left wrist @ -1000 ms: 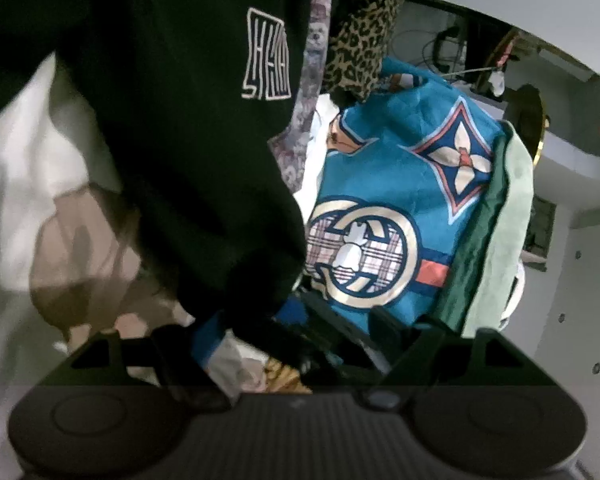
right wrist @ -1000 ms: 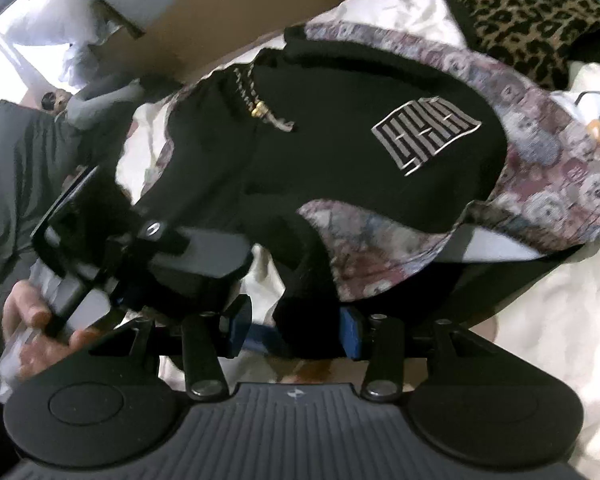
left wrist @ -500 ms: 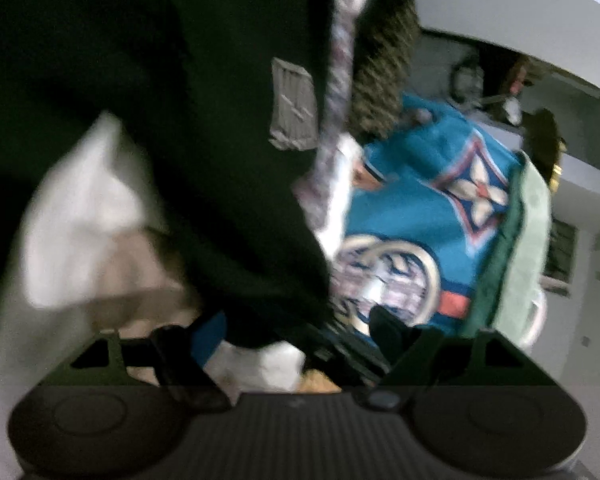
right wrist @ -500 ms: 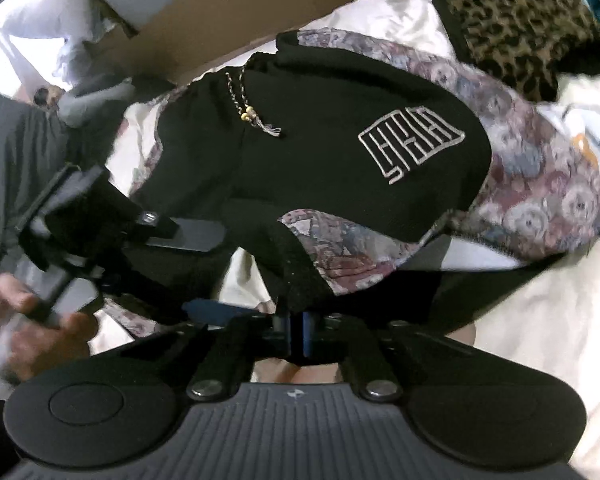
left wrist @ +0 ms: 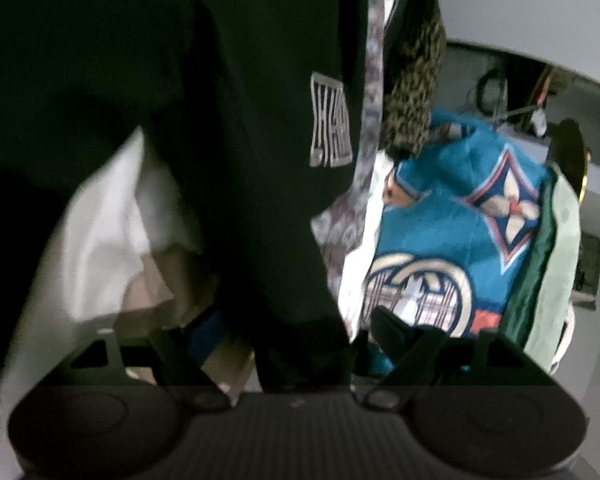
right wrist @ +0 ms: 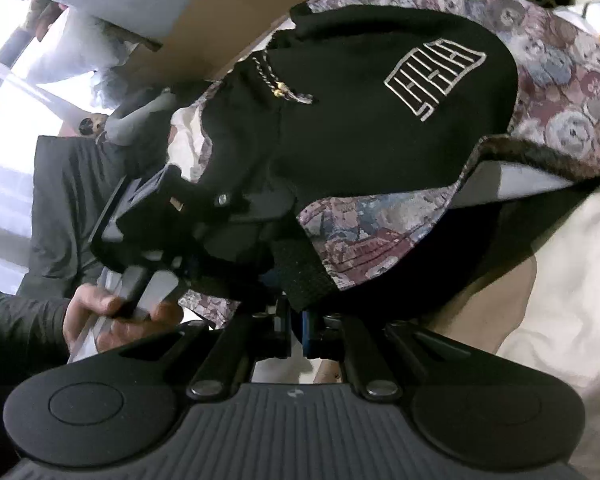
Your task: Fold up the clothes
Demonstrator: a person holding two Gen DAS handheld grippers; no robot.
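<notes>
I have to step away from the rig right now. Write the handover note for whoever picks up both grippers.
Right gripper: shut on the ribbed cuff of the black hoodie.
Left gripper: jaws wide apart, black hoodie cloth lying between them; whether the pads press on it cannot be told. A hand holds its handle.
Hoodie: spread on the white bedding, logo up, floral lining showing at the edges.
Nearby: leopard-print garment, teal printed garment, pale green garment.
Done: cuff gripped.
Left: fold the sleeves in, fold the body, then do the other clothes.
</notes>
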